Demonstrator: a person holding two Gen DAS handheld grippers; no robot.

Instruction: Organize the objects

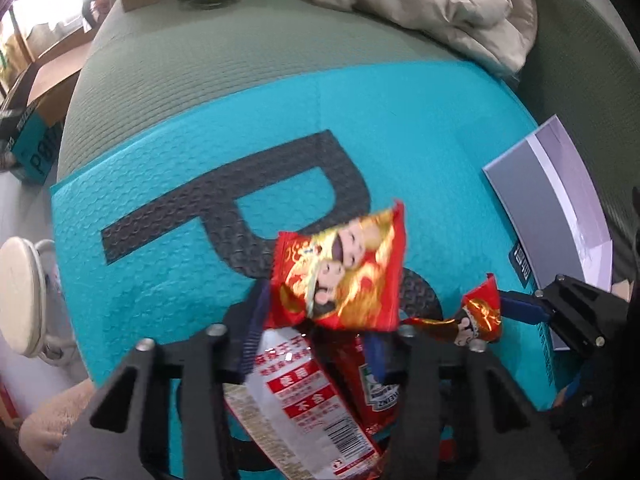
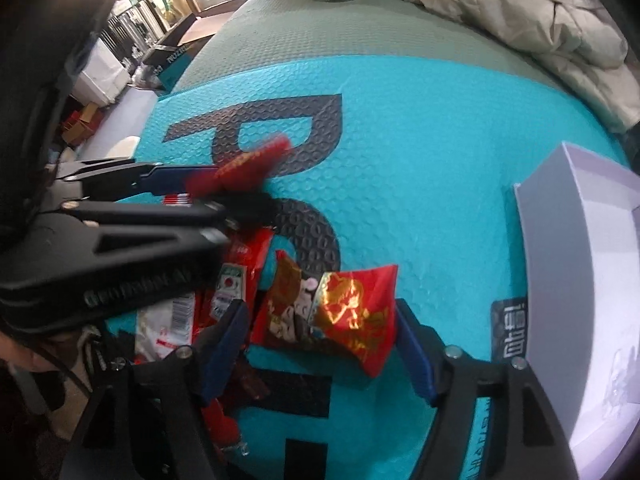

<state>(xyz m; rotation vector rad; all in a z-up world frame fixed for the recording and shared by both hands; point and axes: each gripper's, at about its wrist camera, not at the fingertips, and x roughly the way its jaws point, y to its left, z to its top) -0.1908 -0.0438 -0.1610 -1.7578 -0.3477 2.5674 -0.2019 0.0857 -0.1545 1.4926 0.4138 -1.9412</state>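
- Packets of snack and sauce lie heaped at the near edge of a teal mat [image 1: 400, 128], with a shallow white box [image 2: 580, 280] open just beside them on the right. It is probably the bin into which they are to be sorted.
- Left gripper [image 1: 320, 320]: its pads are clamped on the lower edge of a cartoon-printed red packet [image 1: 340, 272]. The right wrist view shows this packet raised clear of the mat and blurred. Gripping it by one edge lets the packet hang free of the heap.
- Beneath that packet, a white barcode packet [image 1: 292, 396] and a ketchup sachet [image 1: 374, 388] remain on the mat between the left fingers, not gripped.
- Right gripper [image 2: 320, 340]: its blue pads [image 2: 416, 352] stand apart on either side of a second red packet [image 2: 352, 312], which rests on the mat and leans on the heap. No pressure on it is visible, so the grip reads as released.
- Both tools point steeply downward, which suits picking flat items from above.
- Judged progress: early. Most packets are still unsorted, and the visible part of the box appears to hold none.
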